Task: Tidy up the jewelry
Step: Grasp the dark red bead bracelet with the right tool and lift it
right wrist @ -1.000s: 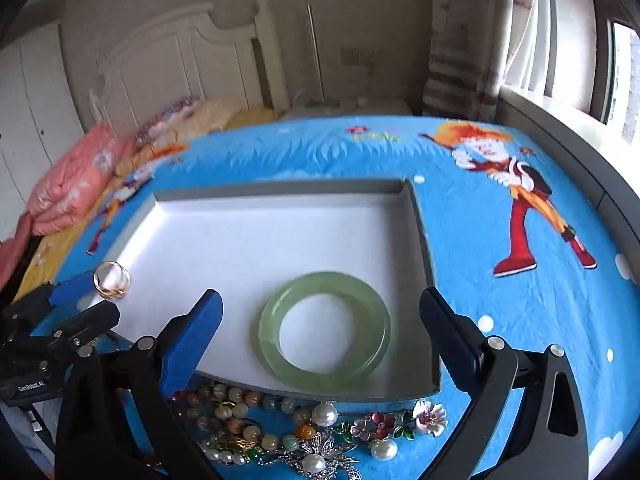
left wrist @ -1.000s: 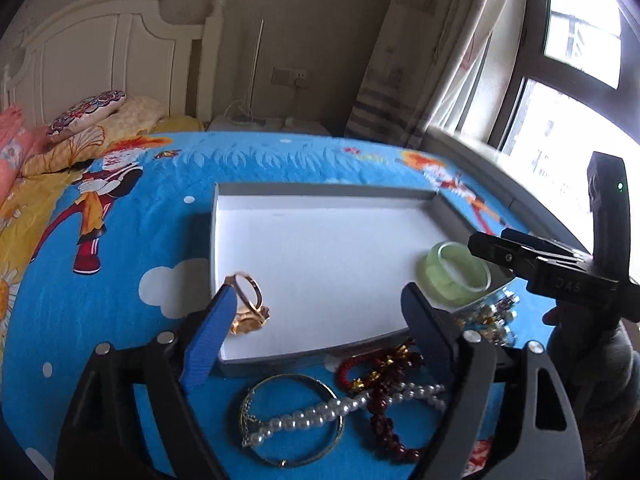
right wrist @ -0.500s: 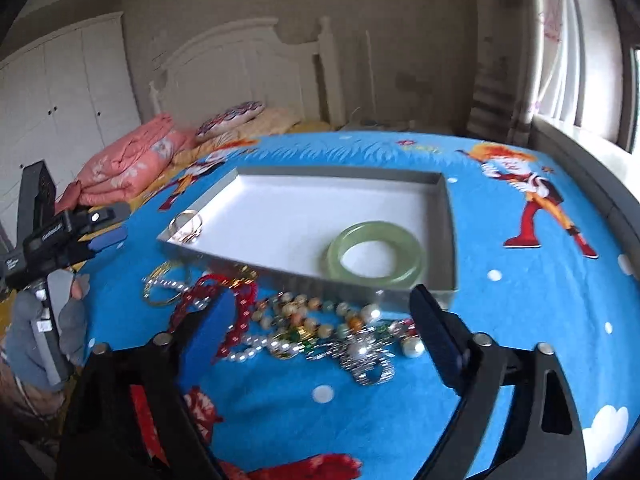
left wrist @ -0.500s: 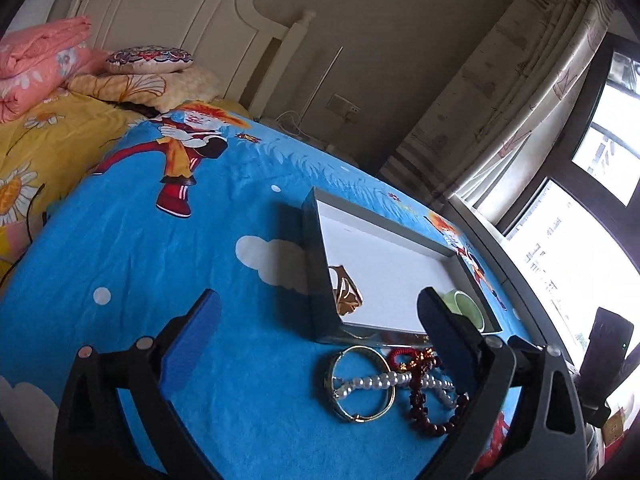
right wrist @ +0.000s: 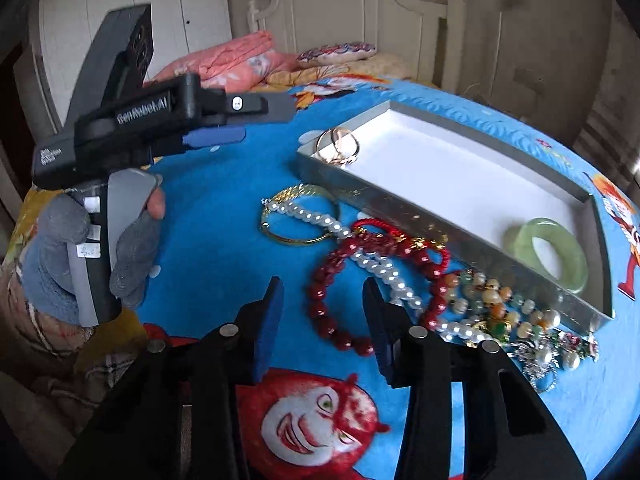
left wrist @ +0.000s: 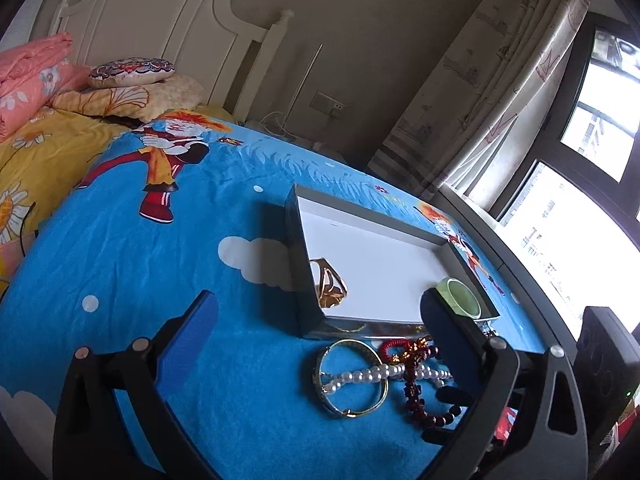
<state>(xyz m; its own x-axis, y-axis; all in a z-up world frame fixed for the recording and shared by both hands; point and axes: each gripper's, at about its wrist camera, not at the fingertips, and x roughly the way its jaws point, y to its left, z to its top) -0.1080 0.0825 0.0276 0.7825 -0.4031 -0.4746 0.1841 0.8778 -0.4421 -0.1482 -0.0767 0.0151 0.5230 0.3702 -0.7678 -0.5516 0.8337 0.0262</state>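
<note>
A grey tray (left wrist: 294,240) with a white floor lies on the blue bedspread. In it, a gold ring (left wrist: 330,284) leans in the near left corner and a green bangle (left wrist: 462,296) lies at the right end. My left gripper (left wrist: 316,320) is open and empty, back from the tray's corner. Loose in front of the tray lie a gold bangle (right wrist: 298,236), a pearl bracelet (right wrist: 320,220) and a red bead bracelet (right wrist: 340,300). My right gripper (right wrist: 324,316) hovers low over the red beads, fingers narrowed but open, gripping nothing.
A tangle of coloured beads and brooches (right wrist: 520,328) lies along the tray's near wall (right wrist: 460,240). A gloved hand (right wrist: 80,248) holds the left gripper (right wrist: 264,120) to the left of the pile. Pillows and a white headboard (left wrist: 160,32) stand behind; a window (left wrist: 580,220) is at the right.
The left gripper let go of the gold ring in the tray corner and drew back. The right gripper left the green bangle, swung over the loose pile, and its fingers narrowed.
</note>
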